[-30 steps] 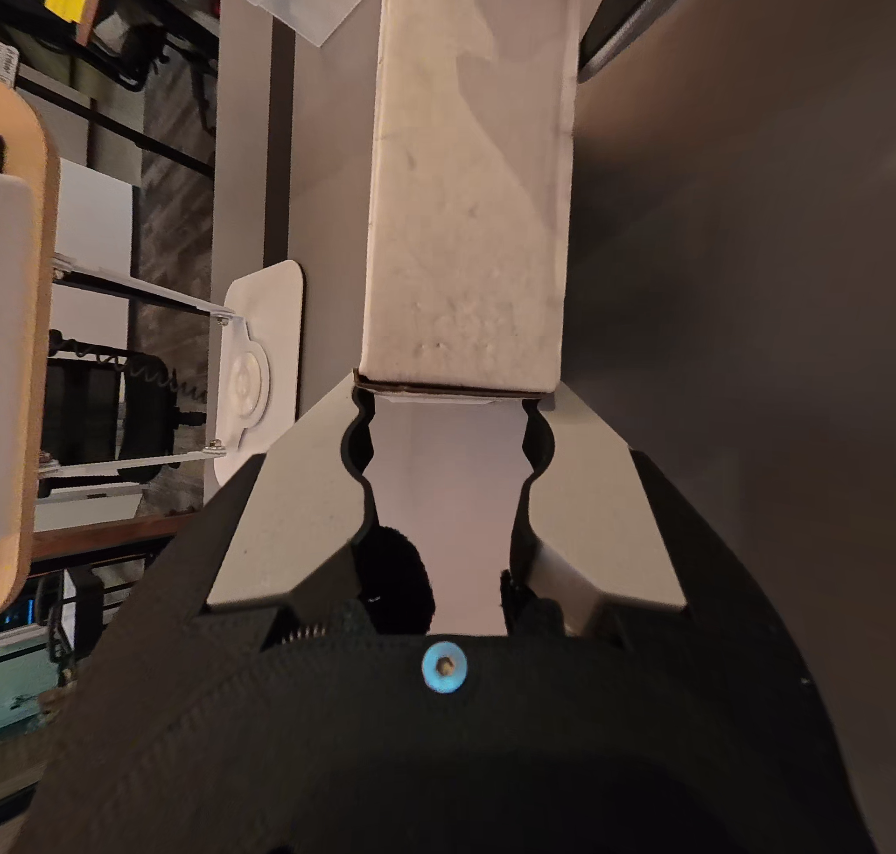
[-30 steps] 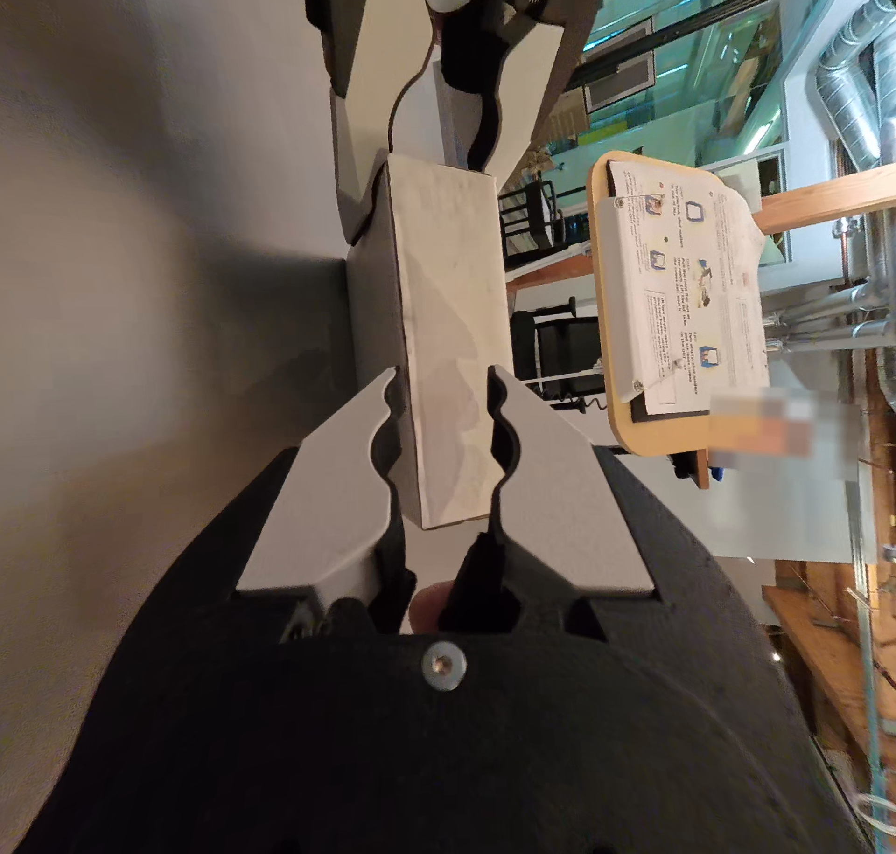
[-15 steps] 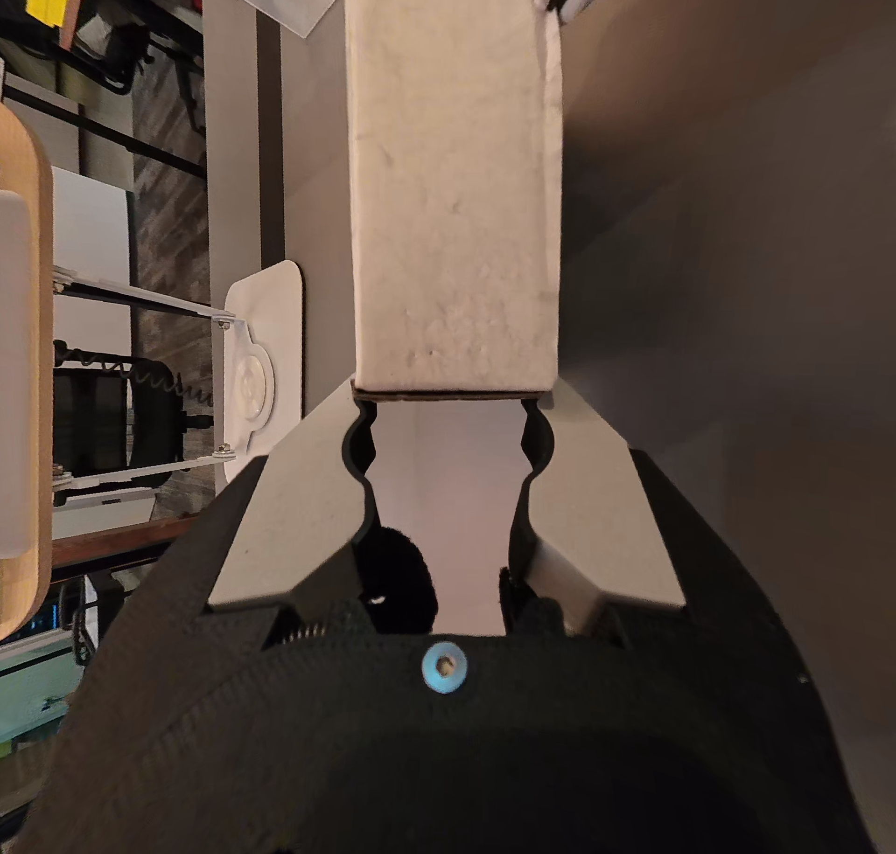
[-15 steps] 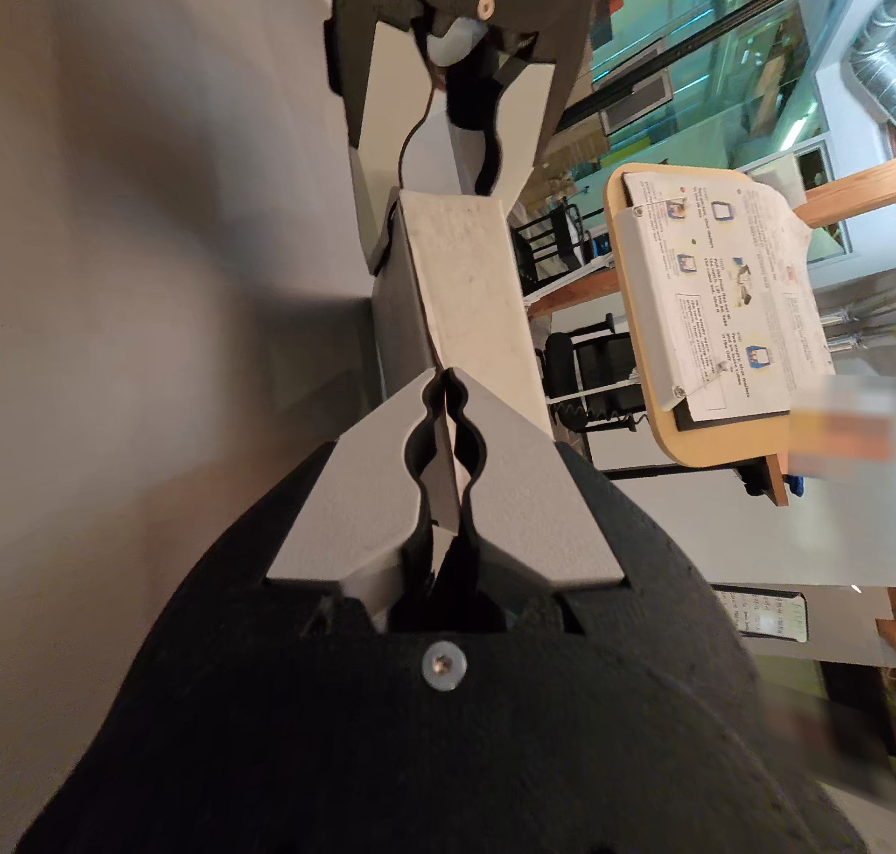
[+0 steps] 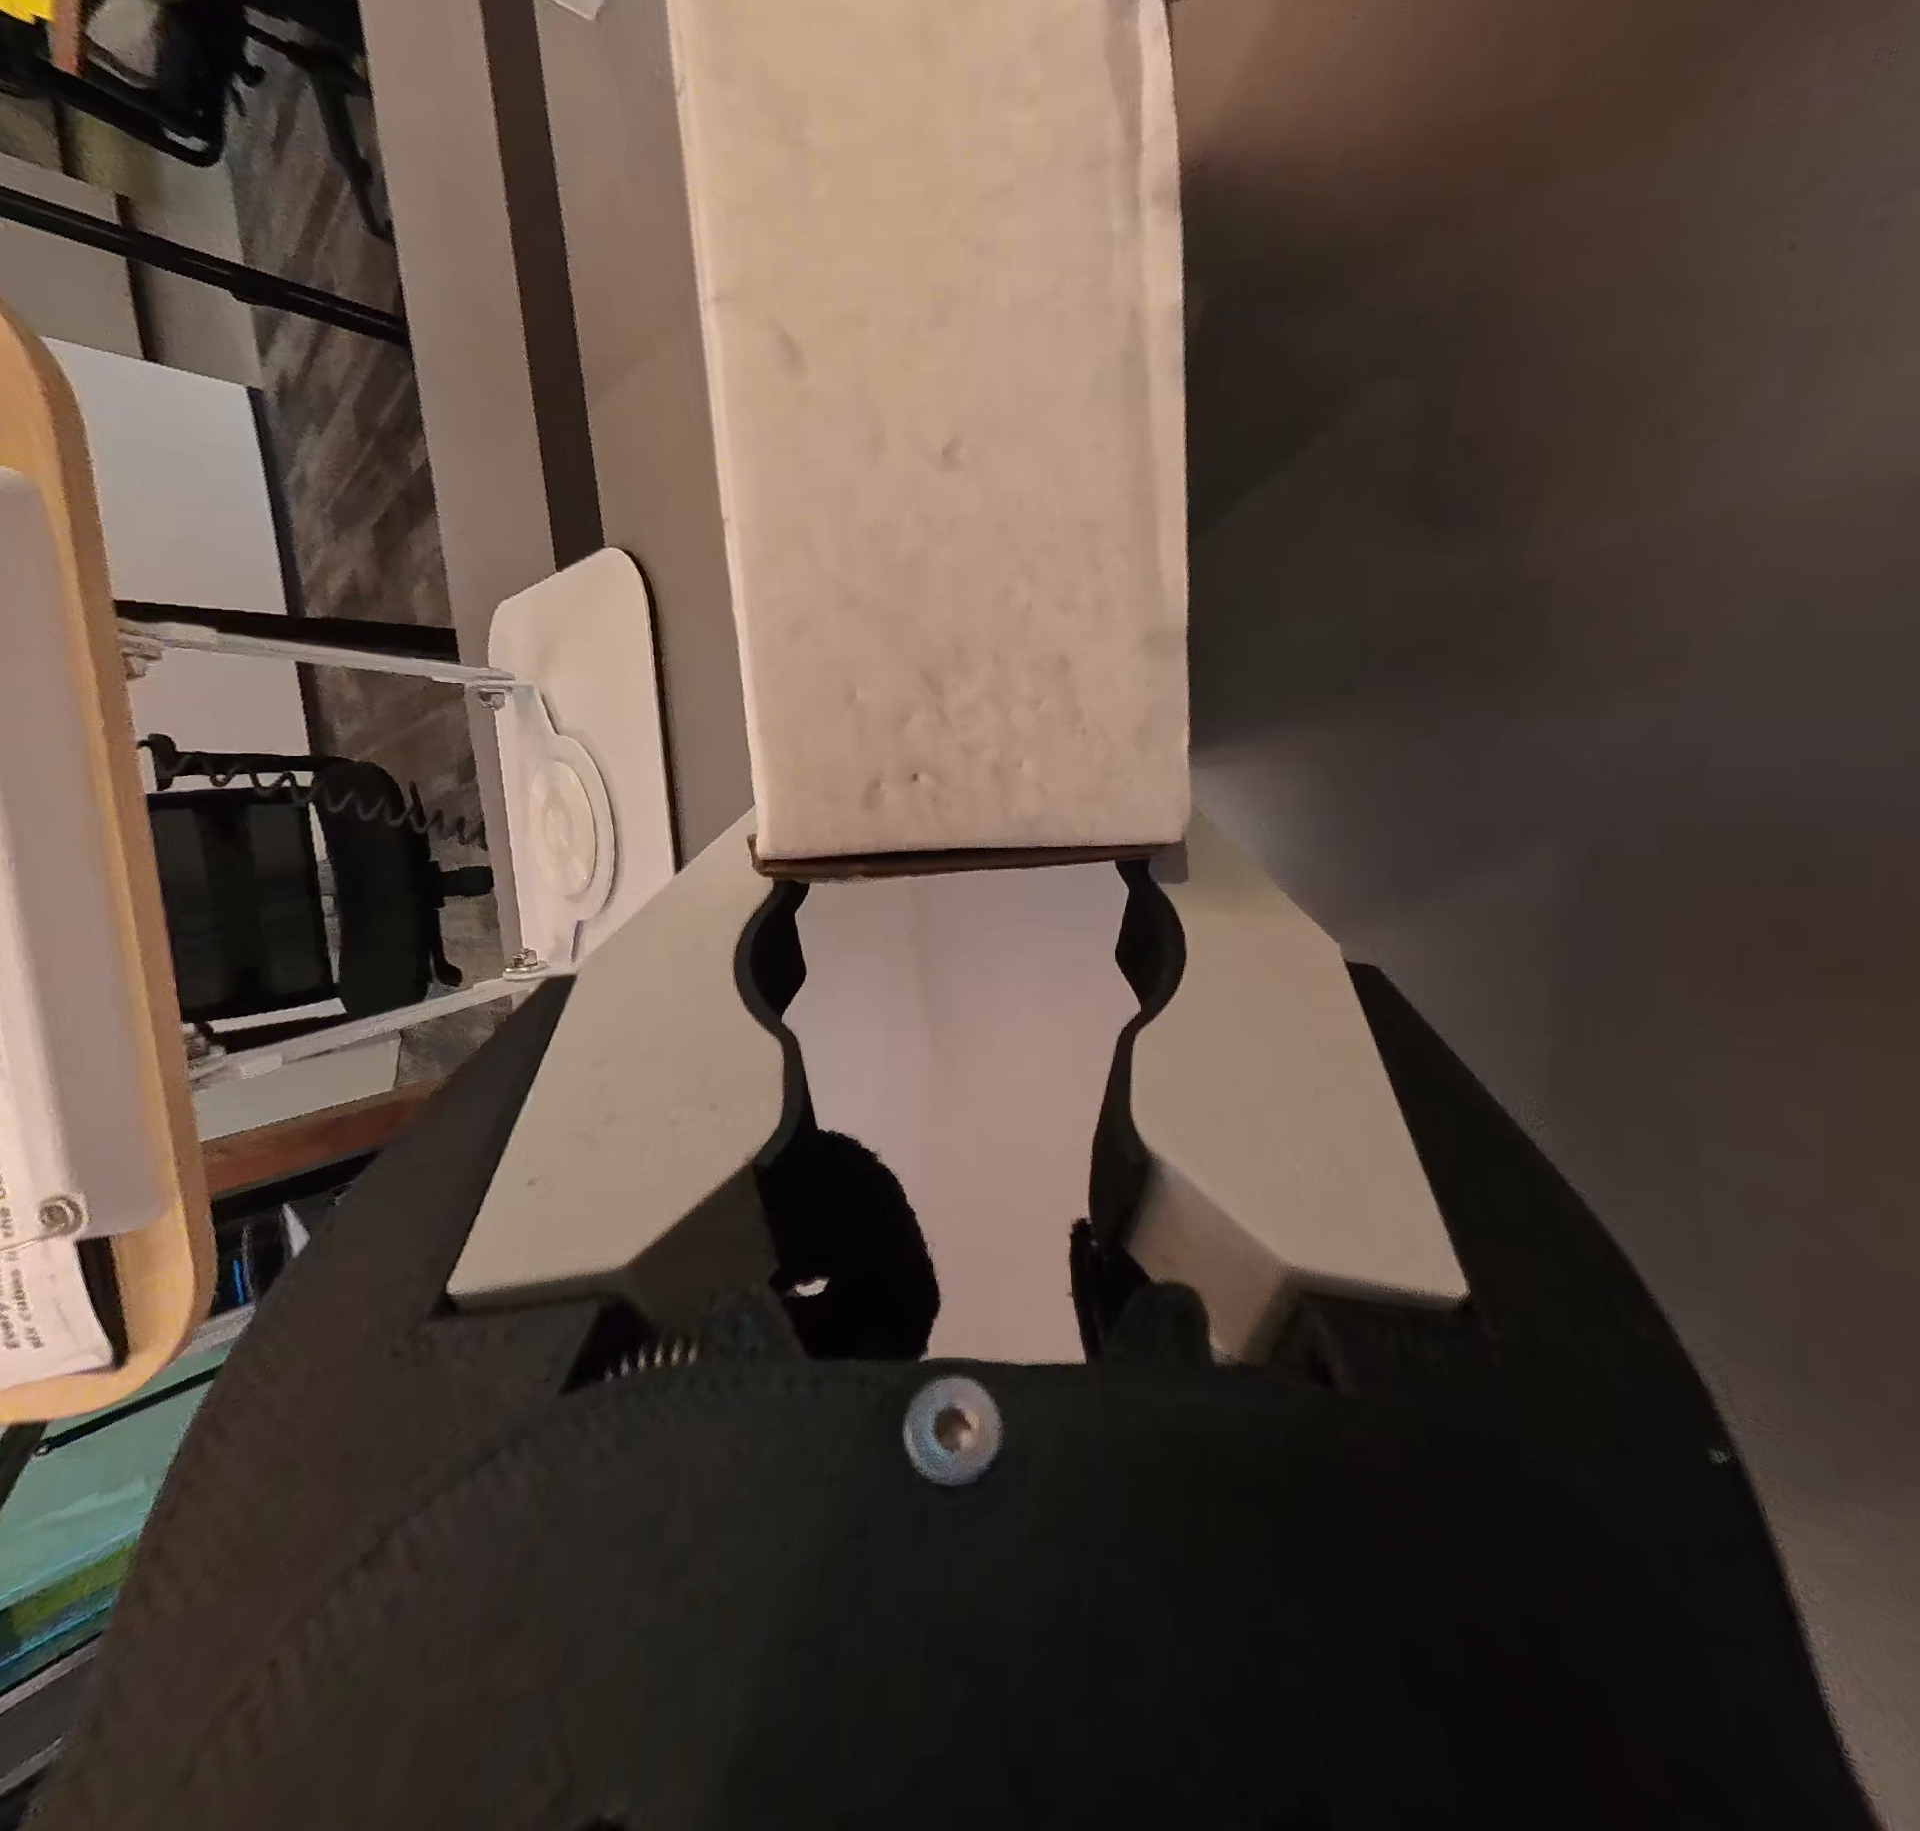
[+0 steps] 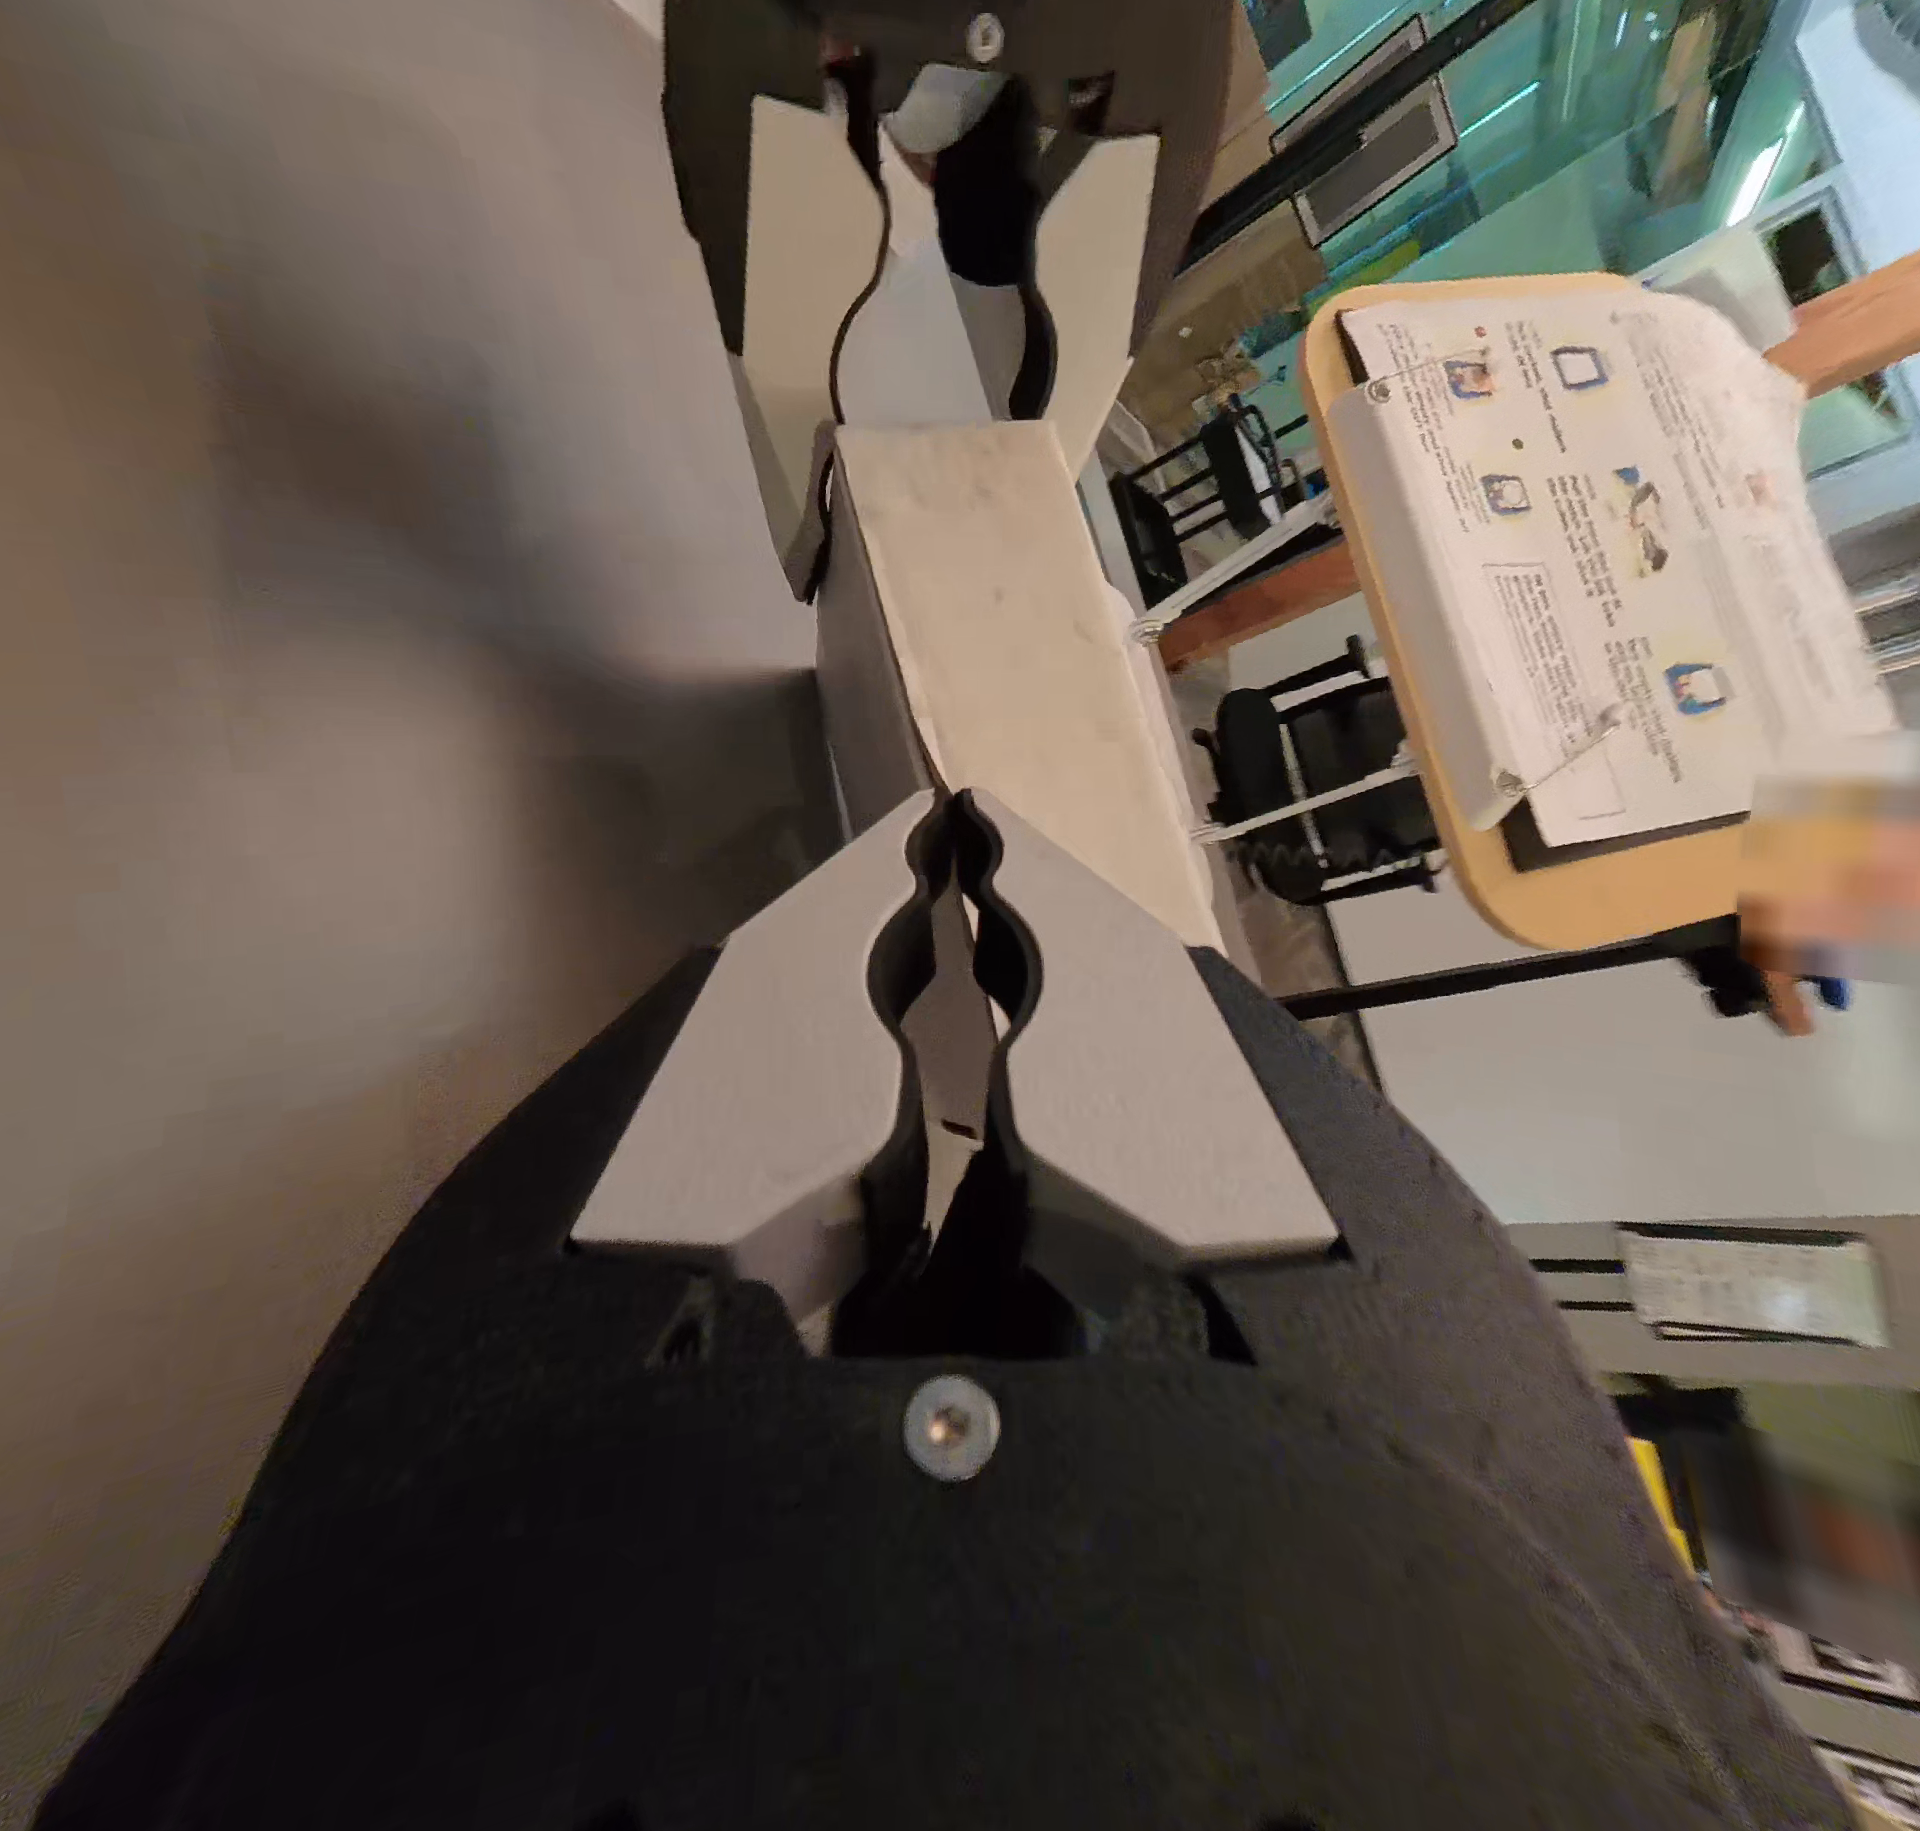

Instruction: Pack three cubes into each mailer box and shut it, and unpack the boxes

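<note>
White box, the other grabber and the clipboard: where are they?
White mailer box [image 5: 956,493]: left wrist view, its broad face.
Left gripper [image 6: 940,399]: right wrist view, between its fingertips at the box's far end.
Clipboard [image 6: 1538,877]: right wrist view, its wooden rim.

1. You work over a plain grey table [image 5: 1558,431] under dim, warm light.
2. Beside it you see a wooden board [image 6: 1496,877] with rounded corners, carrying a clipped paper sheet [image 6: 1621,576].
3. Behind the board you have glass panes [image 6: 1558,88] with a teal tint.
4. A black chair [image 6: 1309,773] stands farther off.
5. A white plate [image 5: 582,742] sits on a clear bracket at the table edge.
</note>
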Available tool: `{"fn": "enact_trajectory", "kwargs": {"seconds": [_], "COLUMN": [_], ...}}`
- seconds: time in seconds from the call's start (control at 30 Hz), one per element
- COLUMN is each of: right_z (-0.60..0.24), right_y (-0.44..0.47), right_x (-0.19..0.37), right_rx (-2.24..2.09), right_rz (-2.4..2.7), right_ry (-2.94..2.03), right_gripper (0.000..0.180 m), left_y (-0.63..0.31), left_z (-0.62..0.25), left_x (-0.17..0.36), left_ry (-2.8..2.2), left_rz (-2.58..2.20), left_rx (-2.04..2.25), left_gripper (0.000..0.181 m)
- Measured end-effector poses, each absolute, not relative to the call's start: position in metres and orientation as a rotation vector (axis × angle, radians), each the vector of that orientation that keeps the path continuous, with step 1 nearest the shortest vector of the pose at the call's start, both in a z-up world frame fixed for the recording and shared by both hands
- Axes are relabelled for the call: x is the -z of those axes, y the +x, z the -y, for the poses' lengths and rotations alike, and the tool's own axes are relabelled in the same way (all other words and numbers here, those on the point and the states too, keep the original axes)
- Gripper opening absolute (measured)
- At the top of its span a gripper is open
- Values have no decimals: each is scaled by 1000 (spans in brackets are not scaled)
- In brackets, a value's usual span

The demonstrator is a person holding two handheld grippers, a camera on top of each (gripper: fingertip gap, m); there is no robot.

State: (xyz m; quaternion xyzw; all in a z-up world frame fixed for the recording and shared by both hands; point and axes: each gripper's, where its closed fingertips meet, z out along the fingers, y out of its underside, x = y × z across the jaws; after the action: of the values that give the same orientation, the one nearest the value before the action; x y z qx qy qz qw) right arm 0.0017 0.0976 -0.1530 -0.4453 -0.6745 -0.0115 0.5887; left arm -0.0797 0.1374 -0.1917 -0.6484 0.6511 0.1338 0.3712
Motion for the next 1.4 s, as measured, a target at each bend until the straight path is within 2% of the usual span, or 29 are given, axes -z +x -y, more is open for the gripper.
{"fn": "enact_trajectory", "kwargs": {"seconds": [0.1, 0.13, 0.3, 0.43, 0.9, 1.17, 1.4], "right_z": [-102, -102, -104, -104, -99, -100, -116], "right_y": [0, -1, -2, -1, 1, 4, 12], "right_x": [156, 154, 150, 151, 132, 126, 88], "right_rx": [195, 227, 281, 313, -214, -302, -229], "right_rz": [1594, 1580, 1599, 1597, 1447, 1423, 1353], "right_ry": [-941, -909, -883, -872, -1110, -1156, -1149], "right_gripper": [0, 5, 8, 0, 0, 0, 0], "left_y": [-81, -82, -84, -83, -82, -78, -71], "left_z": [-139, -139, -139, -138, -141, -141, -143], "left_x": [192, 192, 192, 192, 192, 192, 192], "left_ry": [-1696, -1704, -1749, -1740, -1734, -1733, -1695], "left_rz": [-1694, -1704, -1739, -1753, -1796, -1809, -1839], "left_rx": [-344, -340, -340, -362, -396, -389, -418], "left_gripper": [59, 59, 59, 58, 58, 58, 57]}}
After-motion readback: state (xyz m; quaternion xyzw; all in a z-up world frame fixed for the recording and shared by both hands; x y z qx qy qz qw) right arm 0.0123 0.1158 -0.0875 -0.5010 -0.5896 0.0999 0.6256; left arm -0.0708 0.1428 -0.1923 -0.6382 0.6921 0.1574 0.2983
